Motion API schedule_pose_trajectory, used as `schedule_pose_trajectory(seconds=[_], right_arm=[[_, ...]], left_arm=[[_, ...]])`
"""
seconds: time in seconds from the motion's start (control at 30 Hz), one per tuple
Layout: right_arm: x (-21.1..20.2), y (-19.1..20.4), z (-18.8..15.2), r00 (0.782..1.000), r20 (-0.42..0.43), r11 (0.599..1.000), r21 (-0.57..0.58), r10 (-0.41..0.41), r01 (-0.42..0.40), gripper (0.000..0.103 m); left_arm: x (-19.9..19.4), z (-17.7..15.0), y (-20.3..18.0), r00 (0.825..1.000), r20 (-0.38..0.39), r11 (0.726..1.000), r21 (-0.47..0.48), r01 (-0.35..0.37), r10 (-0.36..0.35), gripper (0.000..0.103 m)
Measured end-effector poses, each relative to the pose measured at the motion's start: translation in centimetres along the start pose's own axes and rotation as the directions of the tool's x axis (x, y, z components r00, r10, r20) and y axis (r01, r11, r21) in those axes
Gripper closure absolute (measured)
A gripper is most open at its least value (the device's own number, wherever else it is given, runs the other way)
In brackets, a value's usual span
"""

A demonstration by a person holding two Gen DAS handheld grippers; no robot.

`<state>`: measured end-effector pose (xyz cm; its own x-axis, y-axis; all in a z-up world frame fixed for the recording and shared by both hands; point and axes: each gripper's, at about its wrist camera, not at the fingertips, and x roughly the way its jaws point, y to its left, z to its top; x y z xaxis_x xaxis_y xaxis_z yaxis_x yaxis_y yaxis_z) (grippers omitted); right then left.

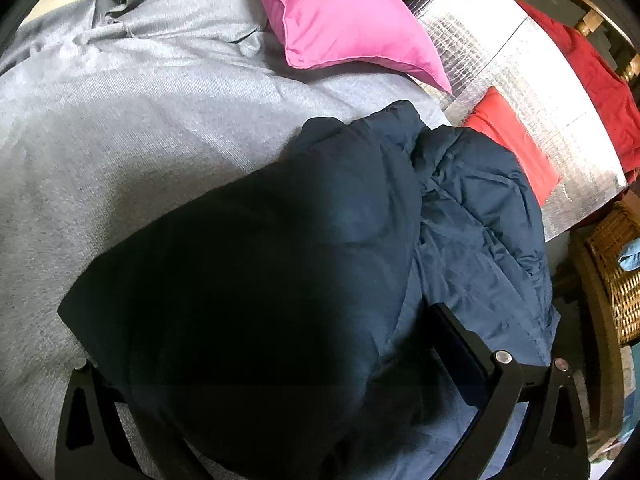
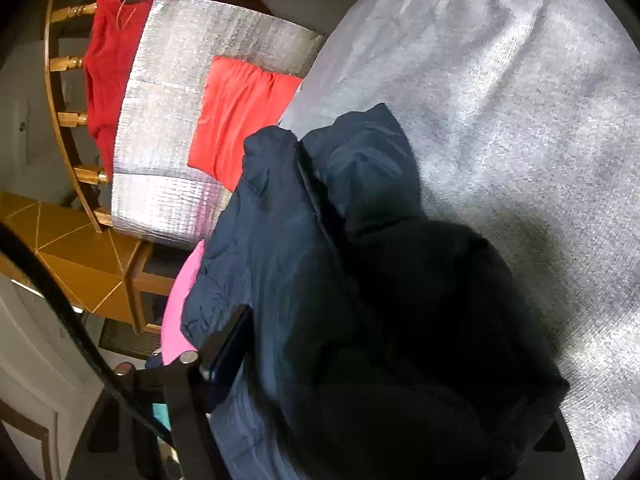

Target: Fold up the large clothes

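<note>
A bulky navy padded jacket [image 1: 320,260] is bundled on the grey bed cover [image 1: 140,140], and it is seen filling the space between the fingers of both tools. In the left wrist view the left gripper [image 1: 280,360] is spread wide with the jacket heaped between its jaws; whether the pads press on the fabric cannot be told (one finger is buried under the cloth). In the right wrist view the right gripper [image 2: 380,380] is likewise held wide around the jacket's thick bulk, and only one finger [image 2: 228,344] is visible. The jacket's long axis is judged to run forward from both sets of jaws, toward the silver foil mat [image 1: 540,100] and the red cloth [image 2: 240,108]. Neither hand is clearly nearer. A pink pillow [image 1: 340,20] lies beyond.
</note>
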<state>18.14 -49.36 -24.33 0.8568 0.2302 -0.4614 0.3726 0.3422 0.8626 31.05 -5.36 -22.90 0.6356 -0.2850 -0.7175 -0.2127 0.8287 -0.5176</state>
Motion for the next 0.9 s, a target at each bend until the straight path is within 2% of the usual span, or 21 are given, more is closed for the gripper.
schedule_pose_trajectory(seconds=[0.37, 0.63, 0.73, 0.8, 0.9], right_arm=[[0.1, 1.3, -0.7, 0.994, 0.062, 0.993, -0.077, -0.088, 0.093, 0.04], [0.6, 1.5, -0.4, 0.993, 0.071, 0.989, -0.107, -0.092, 0.1, 0.04], [0.6, 1.9, -0.5, 0.991, 0.076, 0.985, -0.126, -0.107, 0.116, 0.047], [0.6, 2.3, -0.6, 0.99, 0.075, 0.982, -0.14, -0.117, 0.127, 0.055], [0.3, 3.2, -0.9, 0.987, 0.087, 0.973, -0.176, -0.136, 0.15, 0.06]], left_arm=[[0.1, -0.2, -0.3, 0.999, 0.027, 0.999, 0.022, -0.032, 0.031, 0.0], [0.1, -0.4, -0.6, 0.998, 0.04, 0.998, 0.029, -0.051, 0.05, 0.0], [0.0, -0.4, -0.6, 0.998, 0.036, 0.998, 0.028, -0.048, 0.047, 0.0], [-0.1, -0.2, -0.4, 0.999, 0.025, 0.999, 0.023, -0.039, 0.039, 0.0], [-0.3, 0.0, -0.3, 0.999, 0.022, 0.999, 0.012, -0.029, 0.029, 0.007]])
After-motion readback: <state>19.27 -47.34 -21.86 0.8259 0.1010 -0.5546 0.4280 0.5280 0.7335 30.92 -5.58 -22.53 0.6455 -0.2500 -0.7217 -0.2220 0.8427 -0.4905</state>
